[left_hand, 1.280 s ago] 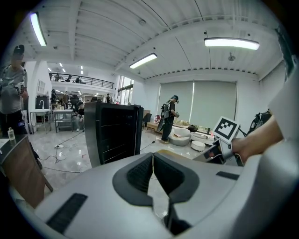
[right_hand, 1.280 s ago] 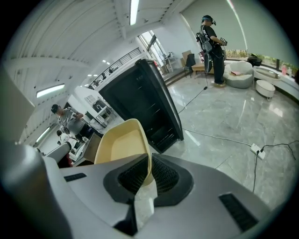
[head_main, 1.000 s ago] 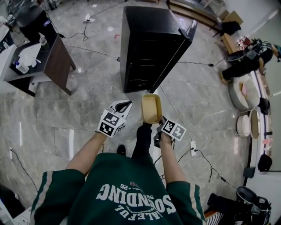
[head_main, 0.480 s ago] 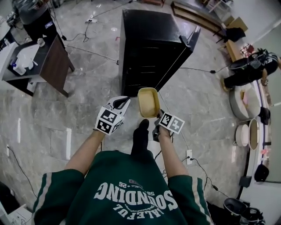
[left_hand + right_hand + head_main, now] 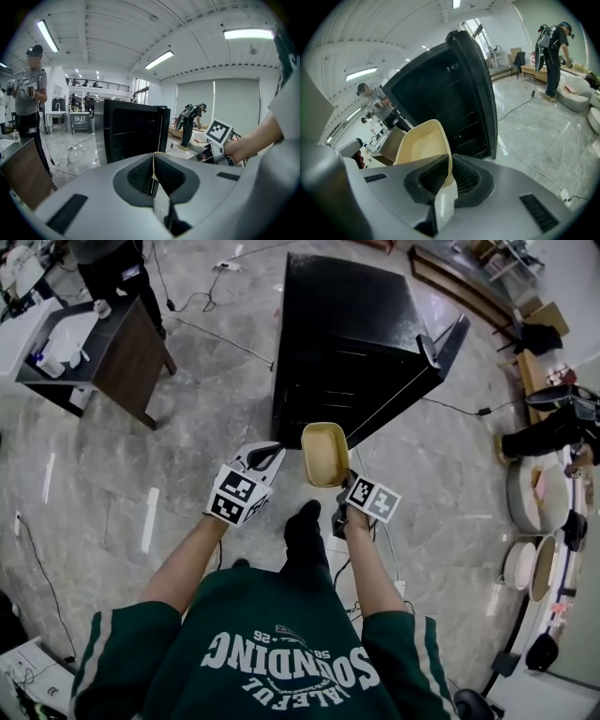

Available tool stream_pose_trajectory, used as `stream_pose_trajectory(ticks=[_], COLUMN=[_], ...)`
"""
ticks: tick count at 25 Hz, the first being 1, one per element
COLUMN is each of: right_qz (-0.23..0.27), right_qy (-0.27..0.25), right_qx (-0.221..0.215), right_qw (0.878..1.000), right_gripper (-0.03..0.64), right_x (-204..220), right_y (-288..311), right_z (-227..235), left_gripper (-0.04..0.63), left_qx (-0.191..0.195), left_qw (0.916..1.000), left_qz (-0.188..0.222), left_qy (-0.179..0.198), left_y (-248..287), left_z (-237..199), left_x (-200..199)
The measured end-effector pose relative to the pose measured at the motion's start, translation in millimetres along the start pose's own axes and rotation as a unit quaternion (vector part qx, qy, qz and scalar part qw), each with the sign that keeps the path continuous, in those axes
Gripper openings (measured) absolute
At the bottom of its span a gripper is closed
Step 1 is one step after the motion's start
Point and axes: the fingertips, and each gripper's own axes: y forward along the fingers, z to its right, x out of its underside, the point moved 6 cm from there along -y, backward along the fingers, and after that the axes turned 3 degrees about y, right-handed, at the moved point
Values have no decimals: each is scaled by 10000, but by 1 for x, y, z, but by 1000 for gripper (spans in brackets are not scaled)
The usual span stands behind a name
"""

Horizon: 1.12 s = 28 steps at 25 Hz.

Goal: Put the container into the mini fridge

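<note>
In the head view, the black mini fridge (image 5: 352, 324) stands on the grey marbled floor (image 5: 187, 474), with its door (image 5: 439, 351) swung open at its right side. Just before the fridge's open front, the container (image 5: 324, 452) is held in the air. It is a shallow, pale-yellow tray with rounded corners, and its empty hollow faces upward. The right tongs (image 5: 343, 491) grip the short edge that lies farther from the fridge. The left tongs (image 5: 265, 456) hang before the fridge's left front corner, near the container but apart from it.

In the left gripper view, the left tongs (image 5: 153, 172) are pressed together with nothing between them. The mini fridge (image 5: 129, 133) stands straight ahead.

In the right gripper view, the right tongs (image 5: 450, 177) are clamped on the thin rim of the container (image 5: 421, 149). Its smooth cream inside tilts up toward the dark, shelved inside of the mini fridge (image 5: 440, 103).
</note>
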Motion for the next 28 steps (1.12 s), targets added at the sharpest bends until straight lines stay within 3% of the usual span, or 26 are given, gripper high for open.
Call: stream_pose_trajectory(ticks=[28], right_qz=[-118], right_qy=[5], right_qx=[-67], right_qw=[9999], right_gripper=[49], right_x=[-22], right_y=[36], right_z=[13], left_gripper=[15], left_qx=[-80], left_qw=[9999], left_qz=[-119], left_qy=[-92], left_y=[39], left_z=[-19], left_x=[9])
